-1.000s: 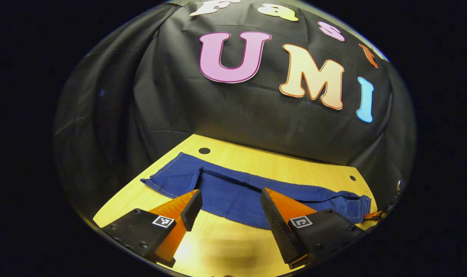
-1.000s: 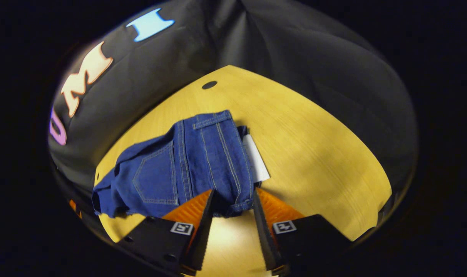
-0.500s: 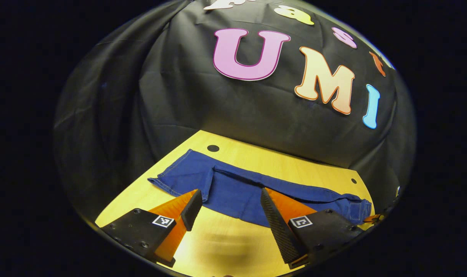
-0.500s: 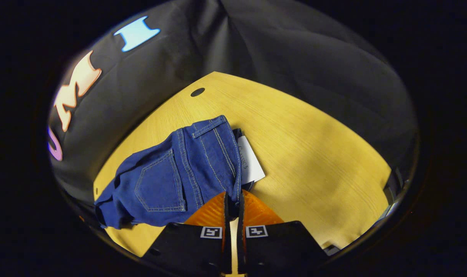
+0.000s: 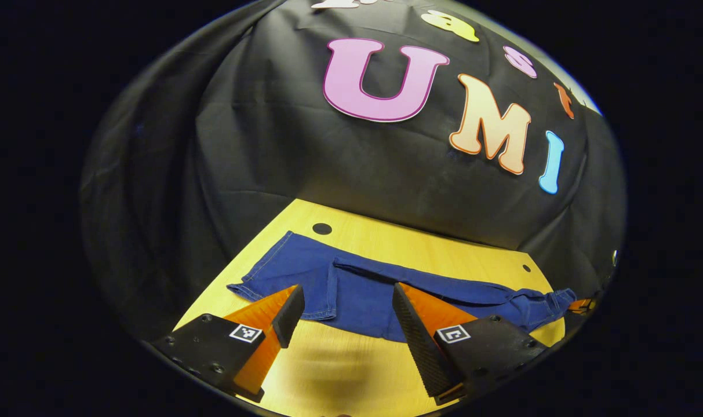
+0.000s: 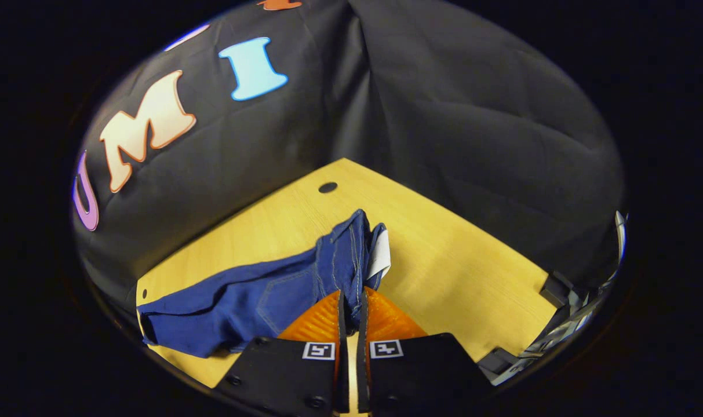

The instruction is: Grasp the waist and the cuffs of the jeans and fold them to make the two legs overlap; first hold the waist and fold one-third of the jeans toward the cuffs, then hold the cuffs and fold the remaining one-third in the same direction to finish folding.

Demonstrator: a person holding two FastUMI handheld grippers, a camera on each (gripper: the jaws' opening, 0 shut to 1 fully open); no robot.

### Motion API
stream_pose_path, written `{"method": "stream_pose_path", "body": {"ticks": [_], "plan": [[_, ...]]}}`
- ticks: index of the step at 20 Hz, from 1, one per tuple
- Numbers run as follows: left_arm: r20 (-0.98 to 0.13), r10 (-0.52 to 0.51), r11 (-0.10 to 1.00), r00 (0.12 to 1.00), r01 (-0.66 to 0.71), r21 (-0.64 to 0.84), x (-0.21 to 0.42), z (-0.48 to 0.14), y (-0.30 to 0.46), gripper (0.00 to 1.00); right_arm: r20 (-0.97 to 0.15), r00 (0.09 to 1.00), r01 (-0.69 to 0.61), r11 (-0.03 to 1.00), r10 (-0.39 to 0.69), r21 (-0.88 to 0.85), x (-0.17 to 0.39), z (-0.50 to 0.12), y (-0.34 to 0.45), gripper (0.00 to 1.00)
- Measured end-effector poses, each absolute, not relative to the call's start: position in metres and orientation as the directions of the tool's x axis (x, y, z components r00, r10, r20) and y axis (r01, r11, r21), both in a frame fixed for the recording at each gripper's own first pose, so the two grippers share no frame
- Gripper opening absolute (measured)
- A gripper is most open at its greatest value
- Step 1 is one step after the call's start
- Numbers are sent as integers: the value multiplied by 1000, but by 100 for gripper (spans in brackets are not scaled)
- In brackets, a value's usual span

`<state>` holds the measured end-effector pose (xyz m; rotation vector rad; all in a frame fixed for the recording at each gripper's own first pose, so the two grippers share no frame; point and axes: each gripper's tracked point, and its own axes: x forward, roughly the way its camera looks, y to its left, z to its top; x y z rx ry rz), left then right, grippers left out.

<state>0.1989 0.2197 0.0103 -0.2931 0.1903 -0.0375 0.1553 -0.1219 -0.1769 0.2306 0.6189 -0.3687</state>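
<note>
Beside the clamped right tool (image 6: 349,313), jeans (image 6: 258,301) show an unreadable white tag (image 6: 380,258)

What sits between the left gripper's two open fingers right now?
In the left gripper view, the left gripper frames the hem of one jeans cuff and bare wooden table nearer the camera. The fingers flank the denim without pressing on it.

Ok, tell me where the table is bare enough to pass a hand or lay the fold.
Bare table lies beyond the waist pinched by the right gripper. Another strip runs between the jeans and the booth wall. The near edge is crowded around the open left gripper by the cuffs.
</note>
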Motion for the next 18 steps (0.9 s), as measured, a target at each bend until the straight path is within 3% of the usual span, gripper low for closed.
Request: {"method": "stream_pose_path", "body": {"ticks": [8, 13, 18], "plan": [[-194, -104, 952, 975, 41, -302, 211, -9, 248, 93, -475, 847, 260, 965, -239, -21, 183, -90, -24, 7], [-201, -131, 951, 971, 66, -301, 208, -12, 261, 94, -434, 897, 80, 996, -86, -32, 213, -70, 82, 7], [-199, -133, 955, 971, 71, -289, 207, -10, 273, 94, -467, 881, -141, 986, 83, -91, 223, -104, 212, 7]]}}
